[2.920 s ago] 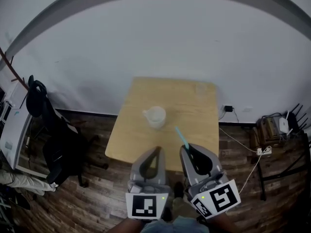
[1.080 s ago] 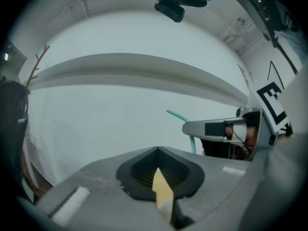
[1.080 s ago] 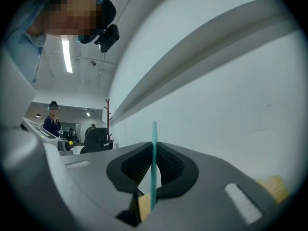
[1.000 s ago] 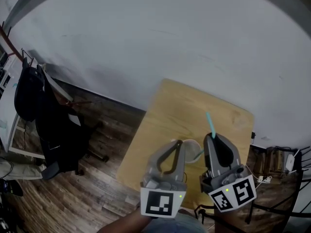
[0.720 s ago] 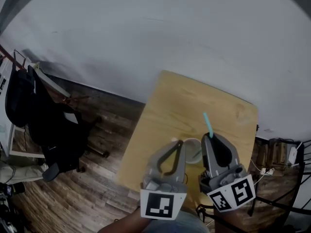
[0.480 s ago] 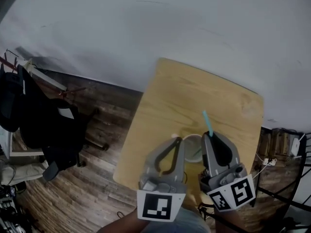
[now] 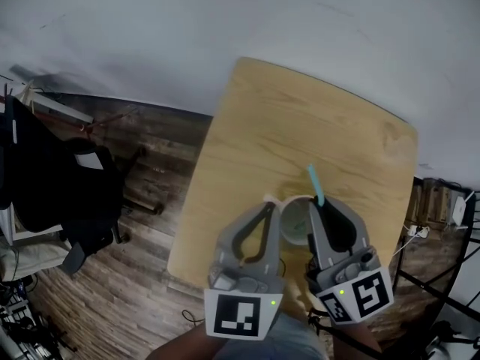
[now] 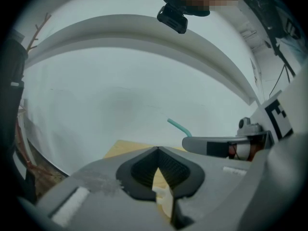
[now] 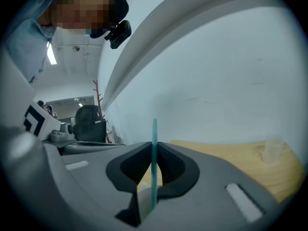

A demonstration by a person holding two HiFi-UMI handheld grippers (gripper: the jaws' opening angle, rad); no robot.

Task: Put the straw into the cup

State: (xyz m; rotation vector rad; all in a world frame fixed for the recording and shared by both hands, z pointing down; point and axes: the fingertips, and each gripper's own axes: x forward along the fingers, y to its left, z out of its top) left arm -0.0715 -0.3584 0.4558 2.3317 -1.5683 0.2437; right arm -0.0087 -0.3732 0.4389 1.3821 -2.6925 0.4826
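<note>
A whitish cup (image 7: pixel 295 220) sits over the wooden table (image 7: pixel 247 133) between my two grippers. My left gripper (image 7: pixel 268 205) is shut with a white part of the cup (image 8: pixel 161 197), its handle or rim, caught between the jaws. My right gripper (image 7: pixel 324 205) is shut on the teal straw (image 7: pixel 315 185), which sticks out past the fingertips, its bent top leaning away. In the right gripper view the straw (image 9: pixel 154 158) stands upright between the jaws of the right gripper (image 9: pixel 154 143). Its lower end lies by the cup's right rim; I cannot tell whether it is inside.
A small clear cup (image 7: pixel 391 135) stands at the table's far right corner. A black office chair (image 7: pixel 67 193) is on the wooden floor to the left. Cables and a power strip (image 7: pixel 418 231) lie to the right, and a white wall runs behind the table.
The cup stood alone on the table ahead of both grippers; now the left gripper is shut on it. The right gripper has brought the straw up to the cup's rim.
</note>
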